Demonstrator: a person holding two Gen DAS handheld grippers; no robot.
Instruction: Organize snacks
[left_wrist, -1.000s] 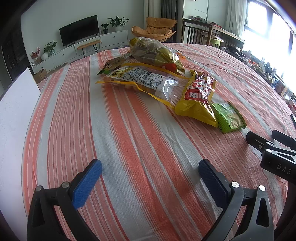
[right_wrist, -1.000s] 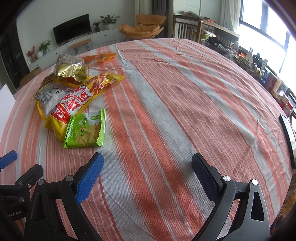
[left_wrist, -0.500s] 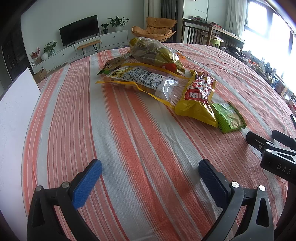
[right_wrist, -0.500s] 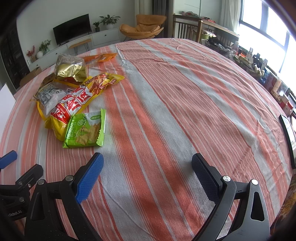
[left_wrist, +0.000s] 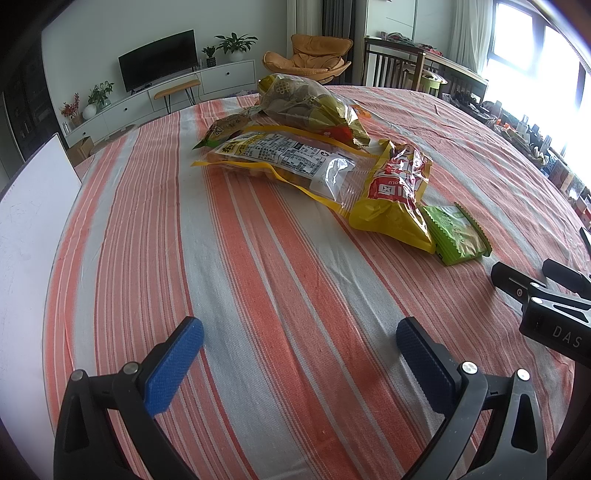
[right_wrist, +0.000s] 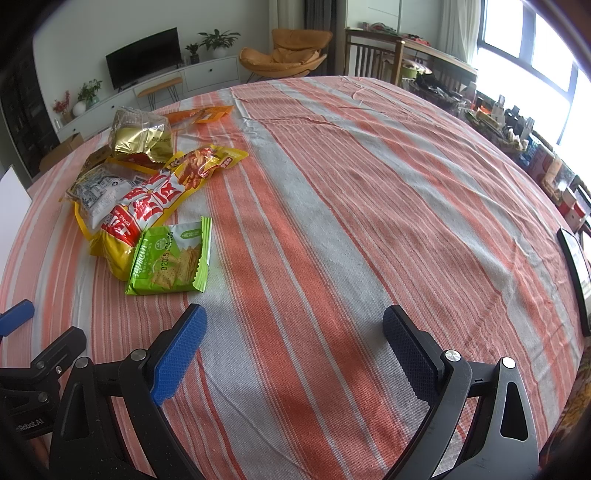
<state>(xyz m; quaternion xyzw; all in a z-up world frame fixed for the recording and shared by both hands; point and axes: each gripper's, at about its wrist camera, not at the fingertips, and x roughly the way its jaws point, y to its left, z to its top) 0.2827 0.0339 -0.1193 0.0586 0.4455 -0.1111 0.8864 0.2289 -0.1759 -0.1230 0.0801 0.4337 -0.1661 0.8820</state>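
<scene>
A heap of snack packs lies on the striped tablecloth (left_wrist: 258, 266). In the left wrist view a green cracker pack (left_wrist: 456, 234) sits nearest, beside a yellow and red bag (left_wrist: 397, 192), a clear bag with yellow trim (left_wrist: 288, 160) and a gold-green bag (left_wrist: 306, 105). The right wrist view shows the green cracker pack (right_wrist: 171, 258), the yellow and red bag (right_wrist: 147, 206), a gold foil bag (right_wrist: 142, 136) and an orange packet (right_wrist: 201, 114). My left gripper (left_wrist: 299, 341) and right gripper (right_wrist: 293, 334) both stand open over bare cloth, holding nothing.
A white board (left_wrist: 26, 221) stands at the table's left edge. A dark flat object (right_wrist: 574, 273) lies at the right edge. The right gripper's body (left_wrist: 546, 306) shows at the right of the left wrist view. Chairs, a TV unit and cluttered shelves ring the table.
</scene>
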